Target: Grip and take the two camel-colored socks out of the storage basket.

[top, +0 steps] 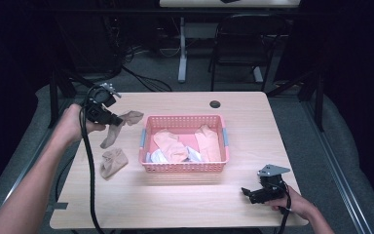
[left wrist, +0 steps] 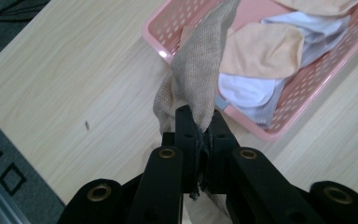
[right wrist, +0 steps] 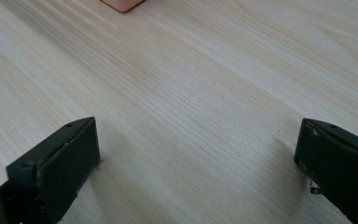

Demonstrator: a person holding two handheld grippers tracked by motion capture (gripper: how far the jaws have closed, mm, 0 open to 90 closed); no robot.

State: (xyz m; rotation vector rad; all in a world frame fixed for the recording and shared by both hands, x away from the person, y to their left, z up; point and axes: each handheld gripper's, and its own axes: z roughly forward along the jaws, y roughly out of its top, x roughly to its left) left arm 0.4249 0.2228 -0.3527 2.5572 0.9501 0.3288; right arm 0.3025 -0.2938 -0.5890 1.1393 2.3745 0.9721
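Observation:
My left gripper (top: 114,119) is shut on a tan sock (top: 121,125) and holds it up above the table, just left of the pink basket (top: 183,167). In the left gripper view the tan sock (left wrist: 200,74) rises from between the closed jaws of my left gripper (left wrist: 201,133), with the pink basket (left wrist: 303,105) behind it. The basket holds peach and white socks (top: 175,146). A second tan sock (top: 113,162) lies crumpled on the table near the basket's left front corner. My right gripper (top: 247,192) rests open on the table near the front right; its jaws stand wide apart over bare wood (right wrist: 196,140).
A dark round grommet (top: 215,104) sits at the table's far edge. A black chair (top: 246,44) and a white table leg (top: 182,48) stand beyond the table. A corner of the basket (right wrist: 121,4) shows at the top of the right gripper view.

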